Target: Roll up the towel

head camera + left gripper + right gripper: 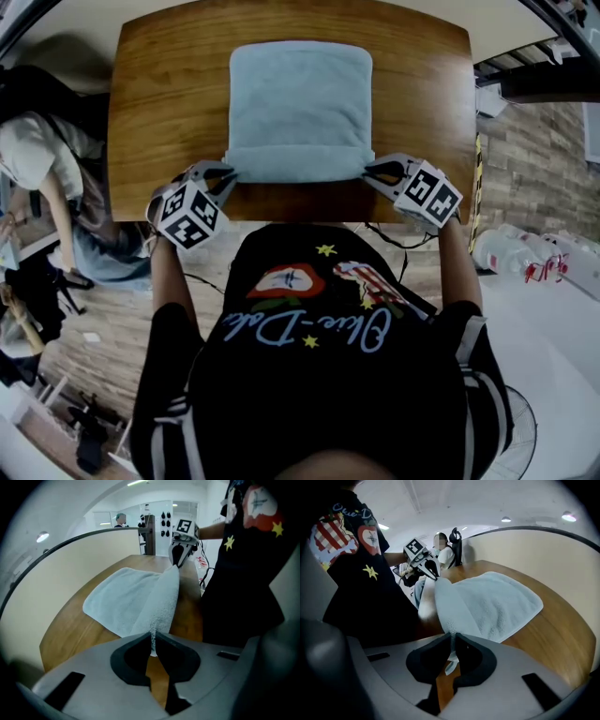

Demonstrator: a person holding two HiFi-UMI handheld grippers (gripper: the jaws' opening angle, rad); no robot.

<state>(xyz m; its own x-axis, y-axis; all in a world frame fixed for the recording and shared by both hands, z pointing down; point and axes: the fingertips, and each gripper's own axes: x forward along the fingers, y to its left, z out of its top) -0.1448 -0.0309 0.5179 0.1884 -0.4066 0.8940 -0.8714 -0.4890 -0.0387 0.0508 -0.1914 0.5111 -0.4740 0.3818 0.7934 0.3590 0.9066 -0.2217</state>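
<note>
A pale blue towel (300, 103) lies spread on the wooden table (159, 112), its near edge lifted off the wood. My left gripper (228, 175) is shut on the towel's near left corner, and the cloth (154, 606) rises pinched between its pads. My right gripper (367, 171) is shut on the near right corner, with the towel (487, 602) running away from its pads. The raised near edge stretches between the two grippers. Each gripper view shows the other gripper, the right one (179, 557) and the left one (431, 571), at the far end of that edge.
The table's near edge (291, 217) is close to the person's dark shirt. A person (37, 178) sits on the floor at the left. A curved cream wall (543, 559) backs the table. White bottles (525, 253) lie on the floor at the right.
</note>
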